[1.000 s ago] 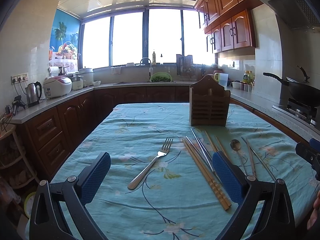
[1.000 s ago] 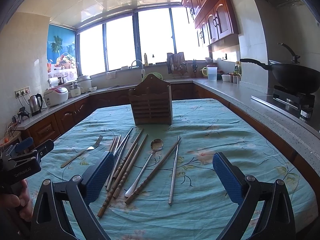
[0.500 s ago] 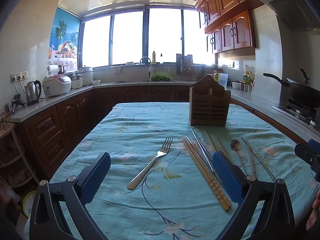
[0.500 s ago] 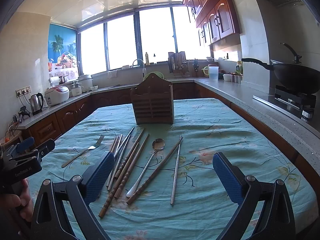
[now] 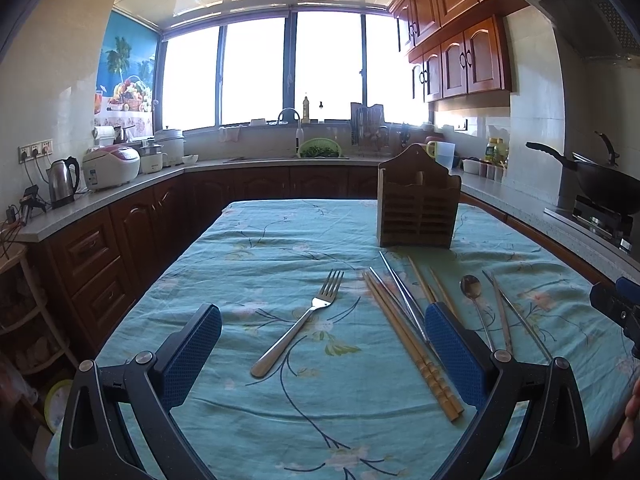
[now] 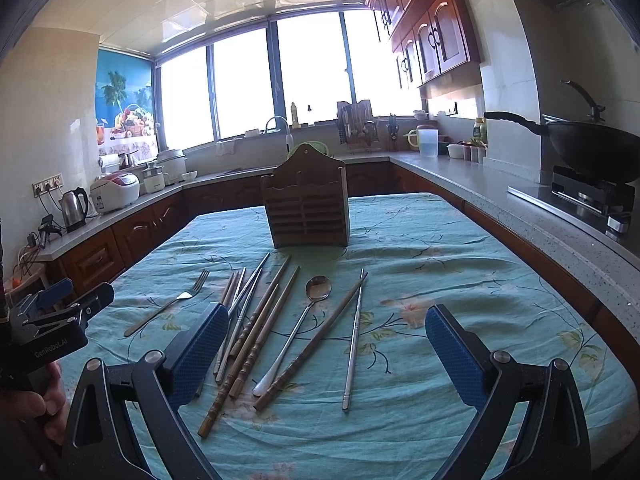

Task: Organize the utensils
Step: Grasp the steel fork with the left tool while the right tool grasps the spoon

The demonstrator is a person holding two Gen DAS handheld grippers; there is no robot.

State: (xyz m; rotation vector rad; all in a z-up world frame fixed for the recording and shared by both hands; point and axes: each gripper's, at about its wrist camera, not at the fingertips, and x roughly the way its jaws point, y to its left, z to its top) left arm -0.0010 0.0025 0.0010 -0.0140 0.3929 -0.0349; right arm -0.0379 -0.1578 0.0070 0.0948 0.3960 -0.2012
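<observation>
On the bench we see a fork, spoon and chopsticks lying loose before the upright wooden holder. Our left tool and right tool hang above them, both spread wide and grasping nothing.

One fork, one spoon, one wooden holder, several chopsticks.

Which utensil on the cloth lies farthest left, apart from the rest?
The fork: it lies alone, left of the chopsticks and the spoon, tines toward the wooden holder.
</observation>
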